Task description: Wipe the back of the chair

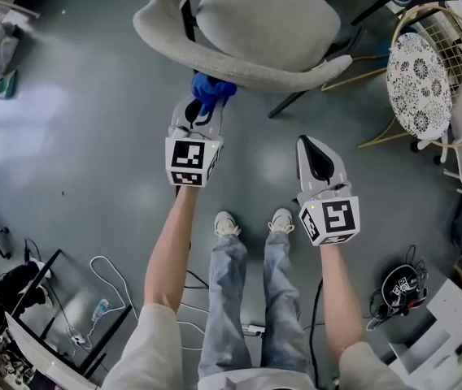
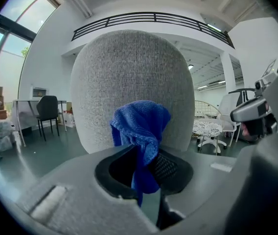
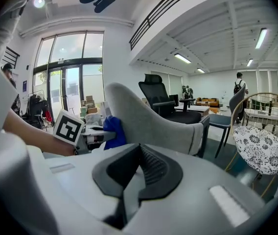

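Note:
A grey upholstered chair (image 1: 247, 31) stands ahead of me, its curved back (image 2: 129, 82) facing my grippers. My left gripper (image 1: 201, 112) is shut on a blue cloth (image 1: 211, 88), which is bunched at the jaw tips right at the chair back's outer surface. In the left gripper view the blue cloth (image 2: 141, 131) hangs between the jaws in front of the chair back. My right gripper (image 1: 319, 154) hangs lower and to the right, shut with nothing in it, apart from the chair. From the right gripper view I see the chair (image 3: 149, 119) side-on and the blue cloth (image 3: 113, 131) against it.
A round patterned stool in a wire frame (image 1: 422, 80) stands at the right. Cables and a dark rack (image 1: 60, 299) lie at the lower left, a bag (image 1: 400, 287) at the lower right. My feet (image 1: 251, 222) are just behind the grippers.

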### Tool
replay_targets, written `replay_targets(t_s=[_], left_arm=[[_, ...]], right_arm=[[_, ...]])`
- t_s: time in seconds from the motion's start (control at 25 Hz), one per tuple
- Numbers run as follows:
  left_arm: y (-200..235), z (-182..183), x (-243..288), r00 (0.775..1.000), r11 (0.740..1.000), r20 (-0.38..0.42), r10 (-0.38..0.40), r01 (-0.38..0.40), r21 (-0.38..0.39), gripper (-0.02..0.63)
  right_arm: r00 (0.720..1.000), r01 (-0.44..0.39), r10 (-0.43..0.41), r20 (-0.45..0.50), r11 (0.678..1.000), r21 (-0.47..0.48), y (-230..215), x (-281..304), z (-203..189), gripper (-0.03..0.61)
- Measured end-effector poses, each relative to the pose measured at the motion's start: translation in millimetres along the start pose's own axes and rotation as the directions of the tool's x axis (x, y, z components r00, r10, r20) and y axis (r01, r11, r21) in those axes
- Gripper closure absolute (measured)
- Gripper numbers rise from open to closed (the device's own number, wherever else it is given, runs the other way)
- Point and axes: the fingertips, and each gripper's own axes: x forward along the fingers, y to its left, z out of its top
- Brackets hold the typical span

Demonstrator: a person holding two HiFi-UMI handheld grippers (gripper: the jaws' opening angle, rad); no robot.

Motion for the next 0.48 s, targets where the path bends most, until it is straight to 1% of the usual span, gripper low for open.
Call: replay_targets(t_s=[0.24,0.36,0.48], left_arm=[[-1.1,-33.3,20.0,0.998,1.0,-0.055,0.009,-0.009,-0.01,0.554],[2.8,-45.6,24.2,0.998,0.999,-0.067,0.016,-0.019,-0.037,0.555],[2.6,-57.6,29.4,0.995,0.999,-0.096,0.021,-0.025,-0.047,0.554]], right_arm=[[1.0,-0.014,0.014,0.016,0.999,-0.031,-10.2,18.0,5.5,0.578],[1.0,-0.011,0.011,0.019,0.999,-0.032,-13.5,21.7,6.8,0.578],[1.0,-0.013,0.013,0.012,0.999,-0.045,-16.5,19.3,3.1,0.578]])
